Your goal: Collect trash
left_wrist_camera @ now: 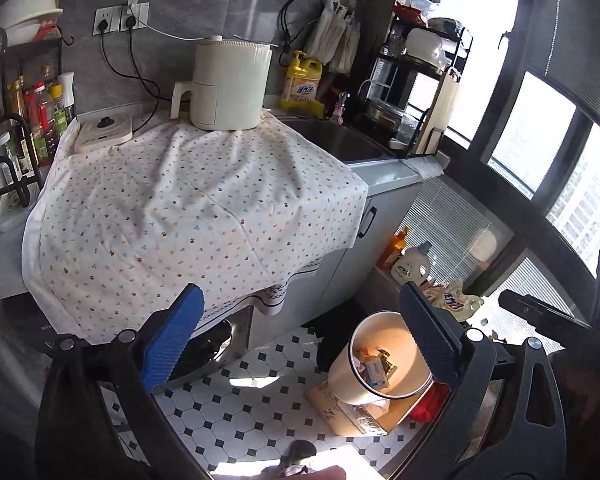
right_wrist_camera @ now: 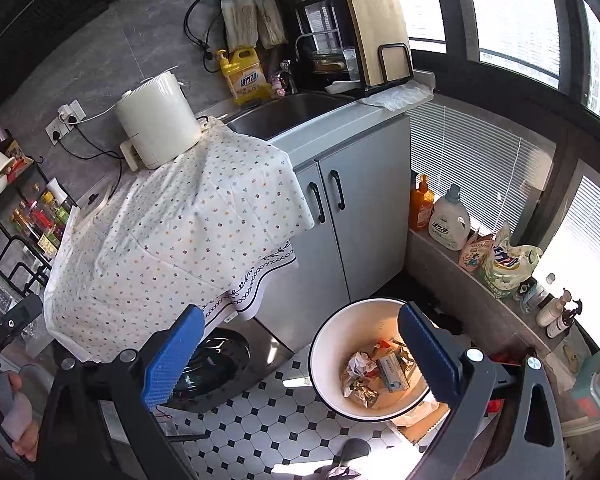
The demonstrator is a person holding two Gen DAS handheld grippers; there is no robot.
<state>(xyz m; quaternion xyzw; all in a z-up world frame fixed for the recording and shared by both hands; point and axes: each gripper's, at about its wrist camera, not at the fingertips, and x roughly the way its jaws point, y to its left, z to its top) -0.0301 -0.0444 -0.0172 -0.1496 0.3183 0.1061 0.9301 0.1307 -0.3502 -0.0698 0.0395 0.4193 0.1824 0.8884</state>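
Both the left tongs (left_wrist_camera: 302,334) and the right tongs (right_wrist_camera: 300,354) gape wide with nothing between them. The trash (right_wrist_camera: 374,372), crumpled wrappers and a small box, lies inside the white bin (right_wrist_camera: 332,344) on the tiled floor (right_wrist_camera: 260,432) below the cloth-draped table (right_wrist_camera: 172,232).

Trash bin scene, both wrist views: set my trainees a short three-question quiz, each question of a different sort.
1. True or false: the right gripper holds a piece of trash.
2. Where does the trash bin stand? A) on the counter B) on the tiled floor C) in the sink
3. Fill in: the spotted cloth lies under a white ____.

Key: 1 false, both grippers stand open and empty; 2 B; 3 appliance.
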